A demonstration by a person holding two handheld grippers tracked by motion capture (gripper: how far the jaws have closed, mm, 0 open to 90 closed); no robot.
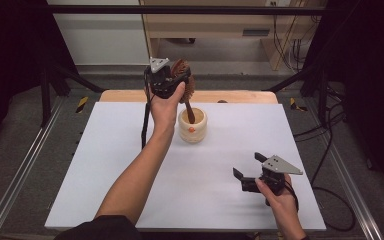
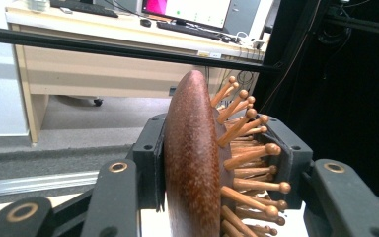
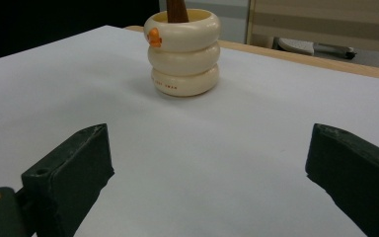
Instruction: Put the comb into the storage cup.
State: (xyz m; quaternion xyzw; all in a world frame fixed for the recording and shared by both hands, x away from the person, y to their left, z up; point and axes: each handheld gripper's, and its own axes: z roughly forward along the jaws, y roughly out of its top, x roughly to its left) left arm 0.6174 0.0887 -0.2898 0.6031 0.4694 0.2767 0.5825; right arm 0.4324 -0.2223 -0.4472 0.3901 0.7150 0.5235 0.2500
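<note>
A dark wooden hairbrush (image 1: 189,86) with round-tipped wooden pins stands upright. Its handle reaches down into a cream ribbed cup (image 1: 192,127) at the back middle of the white table. My left gripper (image 1: 178,76) is held above the cup and is shut on the brush's head. In the left gripper view the brush (image 2: 192,163) sits edge-on between the jaws of the left gripper (image 2: 222,158), pins pointing right. My right gripper (image 1: 247,165) rests low at the front right, open with nothing in it. In the right gripper view its open jaws (image 3: 209,163) face the cup (image 3: 182,52) and the brush's handle (image 3: 176,10).
The white table top (image 1: 130,165) has a wooden strip (image 1: 230,96) along its far edge. Black frame bars (image 1: 180,9) cross above the back. Metal rails (image 1: 15,185) run along both sides. A desk with monitors (image 2: 128,34) stands beyond the table.
</note>
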